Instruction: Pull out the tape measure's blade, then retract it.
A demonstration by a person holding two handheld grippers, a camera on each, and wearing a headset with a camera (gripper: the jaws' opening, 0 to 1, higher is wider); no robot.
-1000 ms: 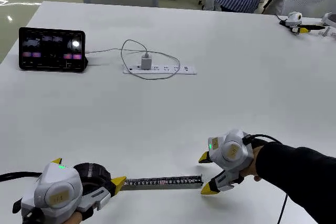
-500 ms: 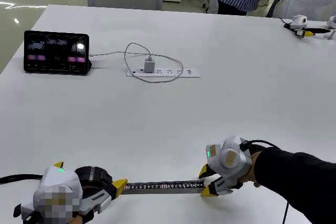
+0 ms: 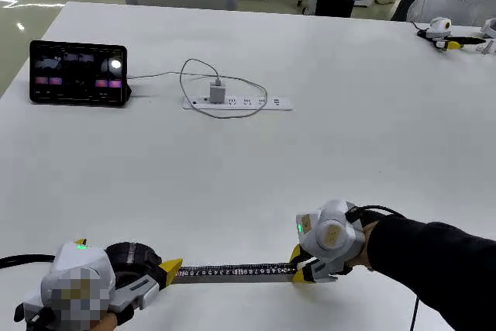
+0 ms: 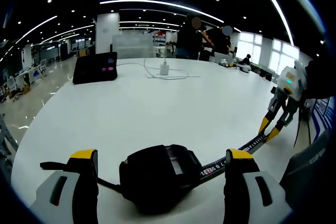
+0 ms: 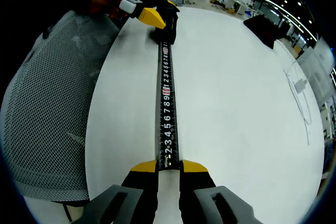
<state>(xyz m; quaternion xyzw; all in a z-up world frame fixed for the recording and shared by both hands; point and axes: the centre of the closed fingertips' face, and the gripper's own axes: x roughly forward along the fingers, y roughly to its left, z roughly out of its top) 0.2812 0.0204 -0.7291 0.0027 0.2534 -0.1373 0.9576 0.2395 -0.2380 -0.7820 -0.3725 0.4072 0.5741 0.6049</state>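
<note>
Left tongs (image 4: 161, 155) stand wide apart astride the black tape measure case (image 4: 157, 178) on the counter (image 3: 325, 137), with a gap visible on either side. From the case, the blade (image 5: 167, 98) runs flat and straight to the right tongs (image 5: 169, 166), which are clamped on its end. The end hook is hidden between them. Numerals nearest the case are illegible.

tape case (image 4: 157, 174): between left gripper (image 3: 126, 256) jaws | blade (image 3: 232, 271): on worktop (image 3: 310, 153), running from case to right gripper (image 3: 297, 267) jaws | tablet (image 3: 77, 73), power strip (image 3: 240, 102): far beyond jaws
</note>
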